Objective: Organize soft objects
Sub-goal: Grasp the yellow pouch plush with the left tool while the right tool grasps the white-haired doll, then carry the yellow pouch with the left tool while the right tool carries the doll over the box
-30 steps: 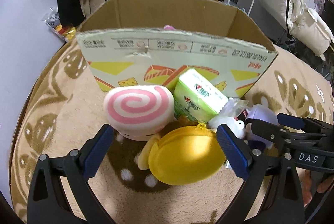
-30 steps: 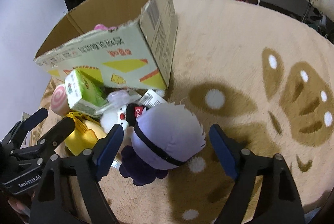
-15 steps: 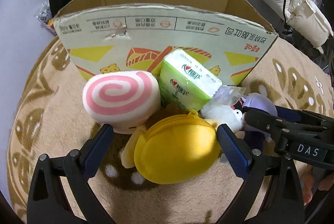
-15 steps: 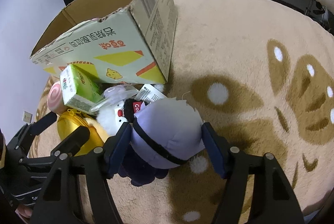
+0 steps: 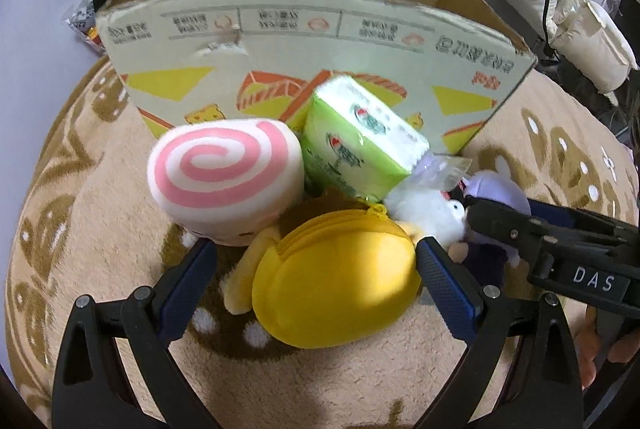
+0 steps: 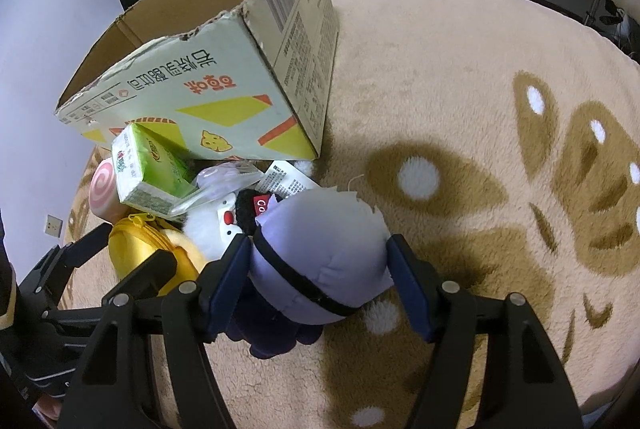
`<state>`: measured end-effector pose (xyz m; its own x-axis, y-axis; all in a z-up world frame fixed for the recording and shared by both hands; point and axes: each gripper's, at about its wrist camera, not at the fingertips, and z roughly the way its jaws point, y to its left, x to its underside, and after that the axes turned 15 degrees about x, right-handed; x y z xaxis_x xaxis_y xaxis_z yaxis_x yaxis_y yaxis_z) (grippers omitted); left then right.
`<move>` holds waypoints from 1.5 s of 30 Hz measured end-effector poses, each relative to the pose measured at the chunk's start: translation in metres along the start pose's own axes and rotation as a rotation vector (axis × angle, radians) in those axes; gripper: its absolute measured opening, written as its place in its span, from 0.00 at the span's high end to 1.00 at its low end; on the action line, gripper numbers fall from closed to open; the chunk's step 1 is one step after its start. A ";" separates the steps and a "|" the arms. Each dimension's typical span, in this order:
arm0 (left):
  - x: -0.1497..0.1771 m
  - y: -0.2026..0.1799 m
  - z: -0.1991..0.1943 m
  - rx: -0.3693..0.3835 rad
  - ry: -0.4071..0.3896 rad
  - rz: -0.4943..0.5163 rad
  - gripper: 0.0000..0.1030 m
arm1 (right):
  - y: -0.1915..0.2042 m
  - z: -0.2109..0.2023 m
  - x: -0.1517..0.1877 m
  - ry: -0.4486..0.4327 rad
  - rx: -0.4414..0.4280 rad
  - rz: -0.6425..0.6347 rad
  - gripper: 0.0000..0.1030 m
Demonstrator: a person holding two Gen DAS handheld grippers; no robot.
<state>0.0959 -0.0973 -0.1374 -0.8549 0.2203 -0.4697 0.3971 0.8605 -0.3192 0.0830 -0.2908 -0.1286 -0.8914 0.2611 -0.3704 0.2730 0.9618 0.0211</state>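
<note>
A yellow round zip pouch (image 5: 336,289) lies on the rug between the fingers of my left gripper (image 5: 314,249), which is open; its left pad stands clear of the pouch. Behind the pouch sit a pink-swirl plush roll (image 5: 224,173), a green tissue pack (image 5: 356,145) and a small white plush (image 5: 424,209). My right gripper (image 6: 317,245) is shut on a pale purple plush (image 6: 320,257), both blue pads pressing its sides. A cardboard box (image 6: 224,85) stands open just behind the pile.
A beige rug (image 6: 460,89) with brown patterns stretches wide to the right of the box. A crinkled clear wrapper (image 6: 224,181) and a printed tag lie among the toys. Shelves, clothes and bedding crowd the background. A person's fingers (image 5: 600,353) hold the right gripper.
My right gripper's fingers have closed in onto the purple plush. The left gripper has tipped and edged closer to the yellow pouch and the box, staying open.
</note>
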 end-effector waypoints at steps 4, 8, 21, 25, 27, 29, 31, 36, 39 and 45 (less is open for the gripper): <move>0.004 -0.010 0.000 0.004 0.001 0.047 0.22 | 0.001 -0.001 0.002 -0.006 0.006 -0.010 0.30; 0.006 -0.018 -0.004 -0.012 -0.009 0.094 0.27 | 0.003 -0.006 0.003 -0.022 0.011 -0.016 0.31; 0.008 -0.018 -0.037 -0.046 -0.130 0.103 0.29 | 0.003 -0.033 0.006 -0.109 -0.009 -0.026 0.33; 0.009 -0.018 -0.055 -0.071 -0.194 0.109 0.29 | 0.003 -0.050 0.004 -0.167 -0.017 -0.028 0.33; 0.008 -0.017 -0.064 -0.083 -0.226 0.104 0.29 | 0.004 -0.060 0.005 -0.203 -0.020 -0.030 0.33; 0.008 -0.015 -0.073 -0.095 -0.255 0.098 0.29 | 0.004 -0.068 0.006 -0.242 -0.029 -0.030 0.33; 0.006 -0.013 -0.082 -0.110 -0.288 0.097 0.29 | 0.006 -0.078 0.004 -0.282 -0.033 -0.026 0.33; 0.003 -0.009 -0.100 -0.148 -0.366 0.099 0.29 | 0.013 -0.102 0.006 -0.394 -0.041 -0.027 0.33; 0.001 -0.007 -0.111 -0.166 -0.416 0.097 0.29 | 0.017 -0.114 0.006 -0.456 -0.036 -0.037 0.33; -0.002 -0.008 -0.127 -0.212 -0.483 0.130 0.29 | 0.024 -0.133 0.007 -0.556 -0.023 -0.047 0.33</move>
<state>0.0519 -0.0460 -0.0292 -0.5326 0.1384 -0.8350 0.3706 0.9251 -0.0830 0.0355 -0.2551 -0.0069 -0.5759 0.1416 -0.8052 0.2245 0.9744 0.0107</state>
